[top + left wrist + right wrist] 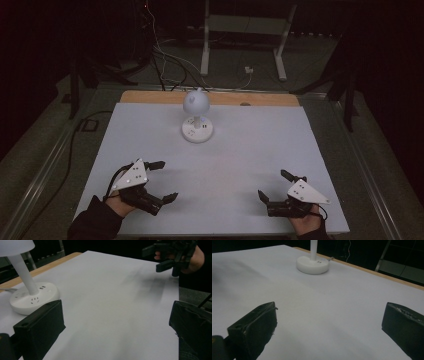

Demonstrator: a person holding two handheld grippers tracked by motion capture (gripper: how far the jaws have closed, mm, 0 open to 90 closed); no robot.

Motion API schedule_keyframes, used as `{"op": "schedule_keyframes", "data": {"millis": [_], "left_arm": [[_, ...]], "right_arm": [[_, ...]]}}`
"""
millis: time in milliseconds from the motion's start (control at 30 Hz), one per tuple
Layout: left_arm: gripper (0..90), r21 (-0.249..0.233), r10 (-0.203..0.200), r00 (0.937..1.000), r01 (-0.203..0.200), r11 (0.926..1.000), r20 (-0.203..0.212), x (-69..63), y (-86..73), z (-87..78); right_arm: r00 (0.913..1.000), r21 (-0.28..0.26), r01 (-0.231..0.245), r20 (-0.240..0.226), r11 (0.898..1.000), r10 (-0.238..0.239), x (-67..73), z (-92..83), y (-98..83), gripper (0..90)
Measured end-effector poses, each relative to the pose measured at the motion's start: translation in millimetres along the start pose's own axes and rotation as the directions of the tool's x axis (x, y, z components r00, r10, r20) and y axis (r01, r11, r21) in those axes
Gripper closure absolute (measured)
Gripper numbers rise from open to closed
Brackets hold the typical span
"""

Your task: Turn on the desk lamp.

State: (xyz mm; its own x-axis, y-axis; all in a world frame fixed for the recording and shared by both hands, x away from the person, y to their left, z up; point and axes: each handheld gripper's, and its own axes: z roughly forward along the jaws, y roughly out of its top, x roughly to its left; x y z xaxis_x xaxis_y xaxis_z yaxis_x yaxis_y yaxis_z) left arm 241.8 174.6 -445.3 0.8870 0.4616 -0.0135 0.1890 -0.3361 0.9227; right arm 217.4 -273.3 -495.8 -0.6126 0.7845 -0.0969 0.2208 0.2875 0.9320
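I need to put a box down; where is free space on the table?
The middle is bare, between the lamp at the back and the left gripper and right gripper in front. Both sides of the lamp are also free. Nowhere is crowded.

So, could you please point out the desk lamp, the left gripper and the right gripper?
desk lamp (pixel 197 131): high view, on its round base.
left gripper (pixel 166 180): high view, midway between its open fingers.
right gripper (pixel 274 185): high view, midway between its open fingers.

Fingers (pixel 252 327) apart; lamp base (pixel 312 264) ahead.
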Motion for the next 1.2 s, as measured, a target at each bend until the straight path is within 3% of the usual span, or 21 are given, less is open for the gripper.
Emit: {"op": "schedule_keyframes", "data": {"millis": [267, 600, 900, 1033, 1200], "left_arm": [[0.4, -0.008, -0.032, 0.9991, 0.031, 0.9995, -0.03, 15.3, 14.5, 9.6], [0.4, -0.019, -0.058, 0.9931, 0.056, 0.9983, -0.102, 28.7, 28.3, 33.3], [0.4, -0.01, -0.085, 0.9774, 0.085, 0.9963, -0.193, 36.1, 34.1, 61.7], [0.4, -0.009, -0.093, 0.9728, 0.093, 0.9956, -0.212, 38.6, 34.8, 70.9], [0.4, -0.017, -0.108, 0.9625, 0.107, 0.9941, -0.249, 42.0, 38.1, 87.5]], "right_arm": [[1.0, 0.004, 0.0, -0.009, 1.0, 0.0, 0.7, 0.9, -0.4, 0.0], [0.9999, 0.009, -0.003, -0.011, 1.0, 0.003, 1.0, 1.3, -0.6, 0.0], [0.9999, 0.008, -0.003, -0.013, 1.0, 0.003, 0.7, 1.4, -0.8, 0.0], [0.9999, 0.01, -0.001, -0.015, 1.0, 0.002, 0.8, 1.4, -0.9, 0.0], [0.9999, 0.008, -0.005, -0.016, 1.0, 0.005, 0.2, 1.8, -1.2, 0.0]]}}
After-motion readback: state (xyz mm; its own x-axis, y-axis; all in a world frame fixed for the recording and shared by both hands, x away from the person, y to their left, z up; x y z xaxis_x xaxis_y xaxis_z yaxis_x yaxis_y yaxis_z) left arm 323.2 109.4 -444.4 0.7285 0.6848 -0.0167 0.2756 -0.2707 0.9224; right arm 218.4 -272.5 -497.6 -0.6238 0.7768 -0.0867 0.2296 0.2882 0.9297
